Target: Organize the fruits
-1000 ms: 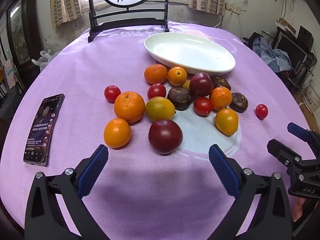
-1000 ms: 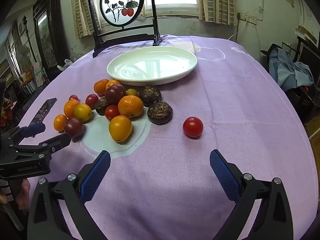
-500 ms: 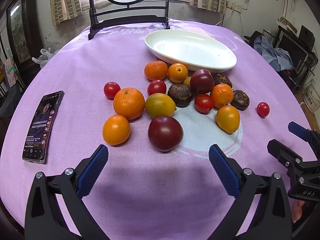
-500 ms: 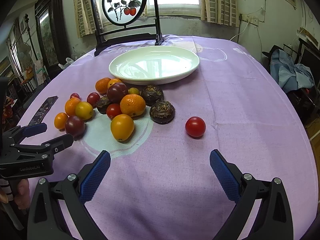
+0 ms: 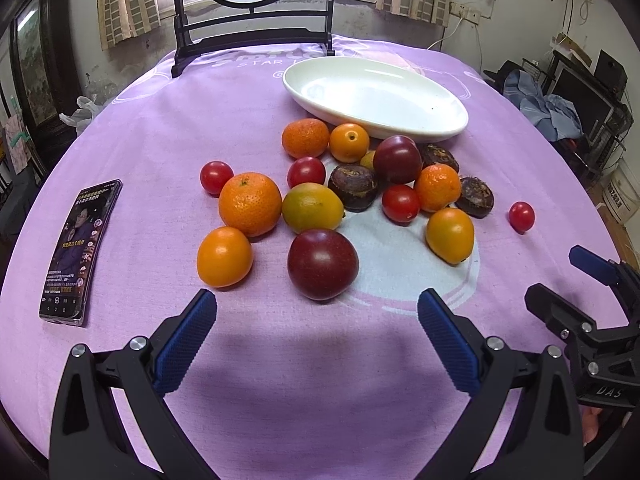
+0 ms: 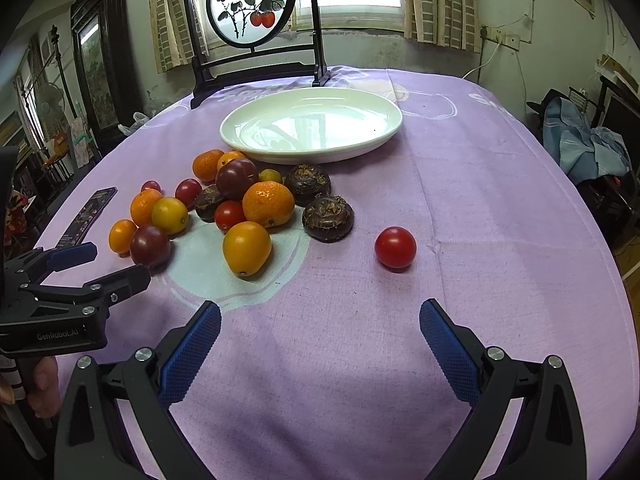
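Observation:
Several fruits lie loose on the purple cloth in front of an empty white oval plate (image 5: 376, 96): oranges, kumquats, cherry tomatoes, dark plums and brown water chestnuts. My left gripper (image 5: 316, 320) is open and empty, just short of a dark plum (image 5: 322, 264). My right gripper (image 6: 320, 328) is open and empty; a lone cherry tomato (image 6: 395, 247) lies ahead of it, a little to the right. The plate also shows in the right wrist view (image 6: 312, 128). Each gripper shows in the other's view, the left (image 6: 100, 264) and the right (image 5: 576, 280).
A phone (image 5: 80, 244) lies screen-up at the table's left edge. A black-framed round painted screen (image 6: 252, 8) stands behind the plate. The round table's edge curves close on the right, with clothes and furniture beyond.
Both grippers have moved a little forward towards the fruits. The fruits and the plate have not moved. Both grippers stay open.

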`<move>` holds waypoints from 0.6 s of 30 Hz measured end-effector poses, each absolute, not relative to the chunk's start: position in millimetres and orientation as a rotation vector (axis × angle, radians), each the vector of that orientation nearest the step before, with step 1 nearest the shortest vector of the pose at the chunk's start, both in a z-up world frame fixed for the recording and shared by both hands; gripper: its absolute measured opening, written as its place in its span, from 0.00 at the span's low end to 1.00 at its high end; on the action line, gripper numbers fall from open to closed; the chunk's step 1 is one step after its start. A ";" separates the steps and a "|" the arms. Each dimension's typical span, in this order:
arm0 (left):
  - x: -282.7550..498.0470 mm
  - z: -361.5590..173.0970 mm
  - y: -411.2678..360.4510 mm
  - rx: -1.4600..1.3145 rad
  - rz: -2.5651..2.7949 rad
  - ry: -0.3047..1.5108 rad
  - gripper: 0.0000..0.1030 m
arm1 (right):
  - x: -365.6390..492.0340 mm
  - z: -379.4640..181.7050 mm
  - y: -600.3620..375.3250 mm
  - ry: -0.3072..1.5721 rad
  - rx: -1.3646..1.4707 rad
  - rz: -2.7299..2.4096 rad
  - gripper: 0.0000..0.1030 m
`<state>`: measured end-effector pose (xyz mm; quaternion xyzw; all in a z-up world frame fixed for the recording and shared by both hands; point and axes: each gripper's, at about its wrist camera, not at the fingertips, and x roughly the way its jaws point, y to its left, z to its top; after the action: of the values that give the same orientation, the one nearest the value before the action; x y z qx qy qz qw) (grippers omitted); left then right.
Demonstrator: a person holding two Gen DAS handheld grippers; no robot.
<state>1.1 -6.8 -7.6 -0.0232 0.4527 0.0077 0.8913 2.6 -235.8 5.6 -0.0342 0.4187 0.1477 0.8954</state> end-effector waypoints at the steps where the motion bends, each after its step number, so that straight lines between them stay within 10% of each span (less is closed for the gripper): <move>1: 0.6 -7.7 -7.2 -0.048 0.018 0.939 0.96 | 2.2 4.8 -235.2 0.869 -0.072 0.308 0.97; 18: -1.3 -10.0 -6.5 -0.050 0.032 0.948 0.96 | -2.6 0.1 -233.6 0.878 -0.067 0.316 0.97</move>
<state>-1.3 -6.5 -10.0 -0.0241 0.4562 0.0154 0.8894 -2.6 -233.6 0.1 -0.0325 0.4230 0.1523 0.8926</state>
